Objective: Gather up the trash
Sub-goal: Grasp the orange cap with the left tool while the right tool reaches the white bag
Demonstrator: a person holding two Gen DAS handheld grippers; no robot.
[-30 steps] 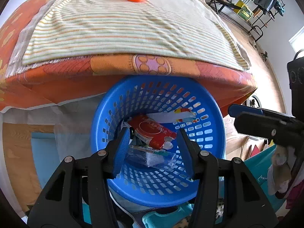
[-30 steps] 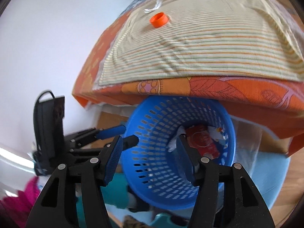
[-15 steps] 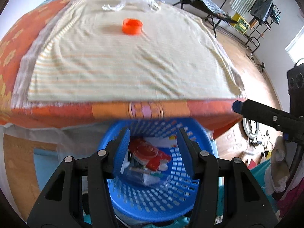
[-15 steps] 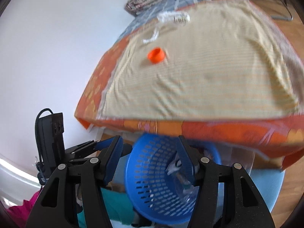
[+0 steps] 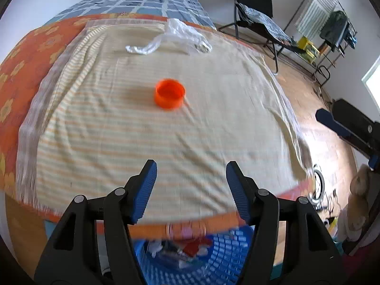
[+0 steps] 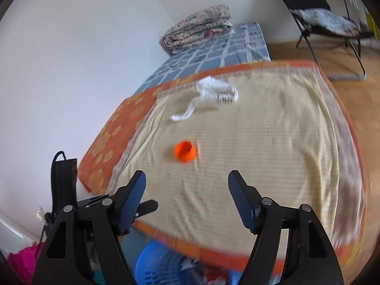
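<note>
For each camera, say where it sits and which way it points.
Left wrist: on the left gripper, over the bed's near edge, looking along the striped sheet; its open fingers show, and the right gripper at right.
Right wrist: on the right gripper, facing the same way from farther right; its open fingers show, and the left gripper at lower left.
Shared: orange cap, clear plastic bag, blue basket.

Folded blanket (image 6: 198, 27), black chair (image 5: 255, 9)
</note>
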